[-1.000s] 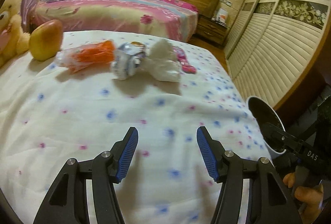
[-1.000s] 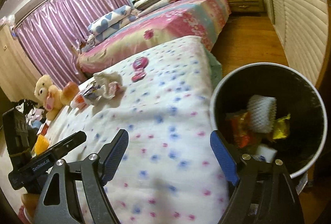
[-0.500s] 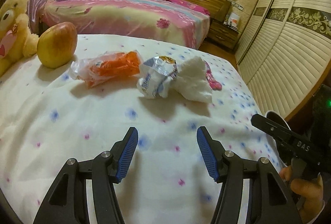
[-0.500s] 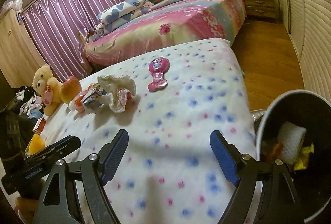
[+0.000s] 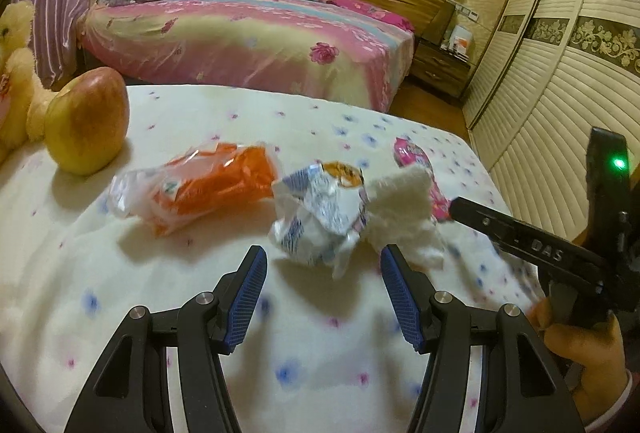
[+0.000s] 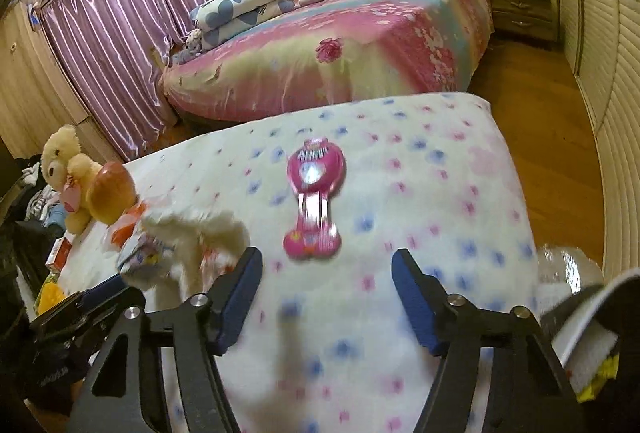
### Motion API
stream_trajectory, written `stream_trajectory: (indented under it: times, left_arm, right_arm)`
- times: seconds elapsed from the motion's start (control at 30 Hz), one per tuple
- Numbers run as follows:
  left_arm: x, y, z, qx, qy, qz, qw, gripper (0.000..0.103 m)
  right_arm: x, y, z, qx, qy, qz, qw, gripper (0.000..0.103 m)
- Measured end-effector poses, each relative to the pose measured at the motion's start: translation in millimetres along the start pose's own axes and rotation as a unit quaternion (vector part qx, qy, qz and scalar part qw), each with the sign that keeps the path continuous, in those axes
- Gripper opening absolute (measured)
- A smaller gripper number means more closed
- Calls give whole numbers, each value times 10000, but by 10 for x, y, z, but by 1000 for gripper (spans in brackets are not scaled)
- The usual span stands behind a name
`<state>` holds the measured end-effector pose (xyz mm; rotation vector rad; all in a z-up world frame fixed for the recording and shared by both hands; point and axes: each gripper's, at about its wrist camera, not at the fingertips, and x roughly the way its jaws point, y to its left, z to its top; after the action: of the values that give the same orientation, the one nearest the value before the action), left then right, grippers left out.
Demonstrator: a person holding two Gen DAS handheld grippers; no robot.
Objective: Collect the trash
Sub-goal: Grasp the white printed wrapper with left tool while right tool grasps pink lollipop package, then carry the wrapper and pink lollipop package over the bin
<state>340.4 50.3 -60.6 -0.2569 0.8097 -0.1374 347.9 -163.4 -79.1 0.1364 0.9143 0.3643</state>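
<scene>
The left claw (image 5: 322, 291) hangs over the flowered bed (image 5: 120, 293) with its blue pads spread and nothing between them. Just past its tips, at twelve o'clock, lies a crumpled white-and-blue wrapper (image 5: 320, 217), touching a wad of white tissue (image 5: 404, 209) at its one o'clock. At eleven o'clock sits an orange packet (image 5: 208, 185) in clear plastic, just beside the wrapper. Farther out at ten o'clock an apple (image 5: 88, 121) stands on the bed, with a teddy (image 5: 16, 73) behind it at the left edge.

The right claw (image 6: 326, 297) is spread as well and empty; its jaws have just been closing somewhat. At its twelve o'clock lies a pink toy (image 6: 314, 197), flat on the bed and apart from the tips. The tissue and wrapper heap is at its nine to ten o'clock, near the left finger, blurred. At four o'clock, off the bed's edge, the rim of a bin (image 6: 588, 309) shows, with white and yellow scraps inside. A hand (image 5: 580, 353) grips the right claw's handle, seen from the left view at three to four o'clock.
</scene>
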Motion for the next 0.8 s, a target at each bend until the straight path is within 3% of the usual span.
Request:
stream_trajectory:
  times: [0.2,0.23,0.33,0.37,0.43,0.8]
  left_arm:
    - [202,-23,45,165,56,117,9998,55]
    - [223,-19,49,161,68,91,9998,47]
    - [330,-23,54,207,218,18,9995,21]
    - [341,-27,57,219,231,19,9995,19]
    - [322,-27,59,235,184,-26,9995,16]
    - [95,41,-120,131,112,-184,9997,14]
  right_arm:
    - [300,47,178,-176,147,-53,9997,61]
    - [320,60,204,-238,148,-100,9996,60]
    - [383,132,228,-531,205,-358,9977,46]
    - [388,148,220,-597,218,-409,9971,43]
    - [372,152,204,-678,226,-427,9965,21]
    - [-19,-69,-39,-67,90,-112,9999,21]
